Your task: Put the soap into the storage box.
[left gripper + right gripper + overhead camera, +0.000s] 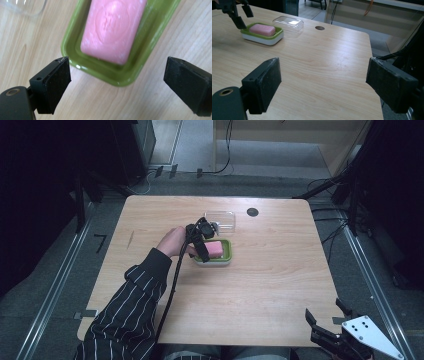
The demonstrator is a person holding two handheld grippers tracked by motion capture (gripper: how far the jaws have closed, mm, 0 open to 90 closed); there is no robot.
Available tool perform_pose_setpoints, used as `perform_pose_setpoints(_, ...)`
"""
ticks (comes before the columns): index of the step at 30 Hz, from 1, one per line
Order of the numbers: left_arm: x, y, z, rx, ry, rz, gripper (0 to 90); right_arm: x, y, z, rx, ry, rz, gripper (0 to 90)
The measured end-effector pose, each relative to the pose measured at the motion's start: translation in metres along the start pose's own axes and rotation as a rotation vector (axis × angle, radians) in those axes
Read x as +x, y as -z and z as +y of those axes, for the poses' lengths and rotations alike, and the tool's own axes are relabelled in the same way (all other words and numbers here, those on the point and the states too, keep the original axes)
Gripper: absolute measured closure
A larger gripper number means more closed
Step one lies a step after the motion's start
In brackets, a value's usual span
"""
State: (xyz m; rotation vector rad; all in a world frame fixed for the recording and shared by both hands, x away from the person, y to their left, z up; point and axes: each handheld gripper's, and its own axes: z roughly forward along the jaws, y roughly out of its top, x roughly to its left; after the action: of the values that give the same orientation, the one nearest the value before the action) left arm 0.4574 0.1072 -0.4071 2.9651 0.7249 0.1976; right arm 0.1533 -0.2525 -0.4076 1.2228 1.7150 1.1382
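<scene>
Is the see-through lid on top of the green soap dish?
No, the clear lid lies on the table behind the green soap dish, and the pink soap sits uncovered.

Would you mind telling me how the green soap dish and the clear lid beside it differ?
The green soap dish is opaque with a white base; the clear lid is see-through. The dish holds the pink soap; the lid lies on the table with nothing on it. Both are rounded rectangles of similar footprint.

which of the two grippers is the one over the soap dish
The left gripper, hovering open above the green soap dish with the pink soap. The right gripper sits apart at the table's near right corner, also open.
</scene>
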Motion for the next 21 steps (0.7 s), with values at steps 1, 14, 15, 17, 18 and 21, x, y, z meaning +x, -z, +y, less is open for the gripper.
perform_pose_setpoints(1,-0.002,0.0,-0.002,-0.001,0.005,0.0,5.9,0.0,0.0,0.0,0.0,0.003,0.0,12.9)
perform_pose_setpoints(14,-0.022,0.01,-0.032,0.016,0.037,0.024,2.7,0.0,0.0,0.0,-0.001,0.001,0.002,12.9)
perform_pose_setpoints(15,-0.024,0.01,-0.035,0.006,0.041,0.026,2.7,0.0,0.0,0.0,-0.002,0.003,0.002,12.9)
perform_pose_setpoints(17,-0.029,0.01,-0.042,0.01,0.053,0.031,2.5,0.0,0.0,0.0,-0.002,0.004,0.002,12.9)
perform_pose_setpoints(18,-0.032,0.01,-0.045,0.011,0.061,0.034,2.2,0.0,0.0,0.0,-0.002,0.004,0.002,12.9)
perform_pose_setpoints(21,-0.039,0.008,-0.057,0.029,0.061,0.021,2.0,0.0,0.0,0.0,-0.003,0.004,0.004,12.9)
